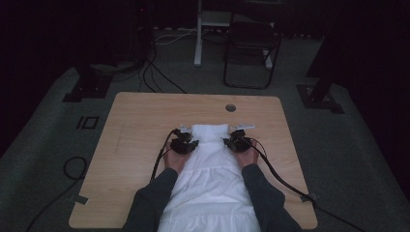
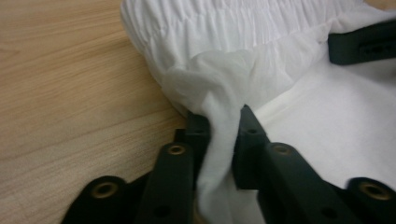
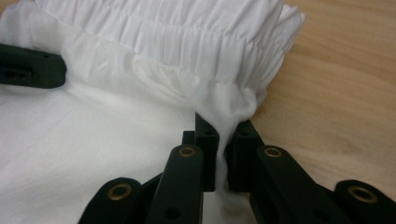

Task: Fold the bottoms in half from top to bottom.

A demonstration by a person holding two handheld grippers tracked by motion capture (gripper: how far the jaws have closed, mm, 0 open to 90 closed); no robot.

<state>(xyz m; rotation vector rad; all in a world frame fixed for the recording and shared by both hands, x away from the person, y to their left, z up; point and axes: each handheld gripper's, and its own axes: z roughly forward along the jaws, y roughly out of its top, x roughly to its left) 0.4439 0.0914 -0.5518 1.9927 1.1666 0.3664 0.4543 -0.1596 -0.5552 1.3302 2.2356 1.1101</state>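
A white garment point(image 1: 210, 179) with a gathered elastic band point(image 2: 233, 28) at its far end lies flat on the wooden table point(image 1: 140, 130), running back to the near edge. My left gripper point(image 1: 186, 145) sits at the garment's left edge, just below the band. In the left gripper view its jaws point(image 2: 224, 123) are shut on a pinched-up fold of the white cloth. My right gripper point(image 1: 235, 143) mirrors it at the right edge, and its jaws point(image 3: 224, 130) are shut on a thin fold of cloth point(image 3: 233, 105). Each gripper view shows the other gripper's black tip across the fabric.
A round cable hole point(image 1: 230, 107) lies in the tabletop beyond the garment. Bare wood stretches to the left and right of both hands. A folding chair point(image 1: 251, 48), stand bases and cables point(image 1: 72, 169) sit on the dark floor around the table.
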